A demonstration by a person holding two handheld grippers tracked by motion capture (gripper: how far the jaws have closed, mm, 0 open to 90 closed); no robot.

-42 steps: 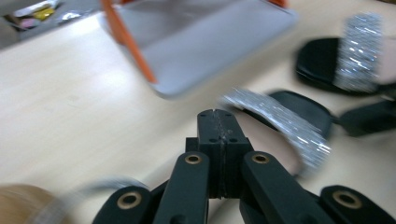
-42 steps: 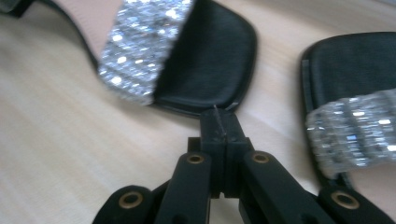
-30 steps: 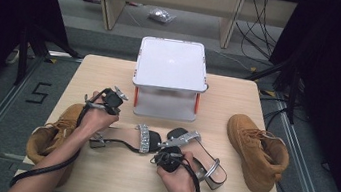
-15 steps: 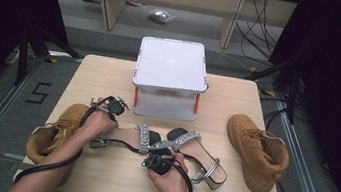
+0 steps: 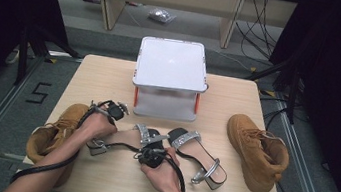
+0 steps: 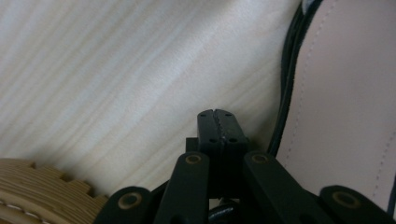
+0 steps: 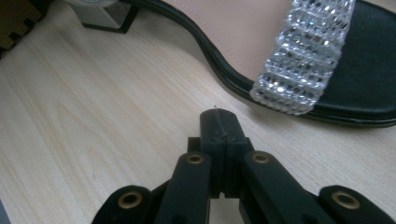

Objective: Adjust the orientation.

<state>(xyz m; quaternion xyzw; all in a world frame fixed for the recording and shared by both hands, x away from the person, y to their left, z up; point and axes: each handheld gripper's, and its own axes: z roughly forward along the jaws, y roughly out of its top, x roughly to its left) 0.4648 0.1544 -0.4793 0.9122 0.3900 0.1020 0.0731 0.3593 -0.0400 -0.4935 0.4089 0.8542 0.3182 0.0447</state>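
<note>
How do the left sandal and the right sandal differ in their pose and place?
The left sandal lies between the two hands, its heel near the left boot; the right sandal lies past the right hand, nearer the right boot. The left sandal's block heel points left; the right sandal's heel points toward the table's near right. Both grippers are by the left sandal, not the right sandal. Both have a glittery silver strap, a black sole and a pale insole.

Both forearms reach in from below. The left gripper and the right gripper each have jaws pressed together, apparently empty, pointing down.
</note>
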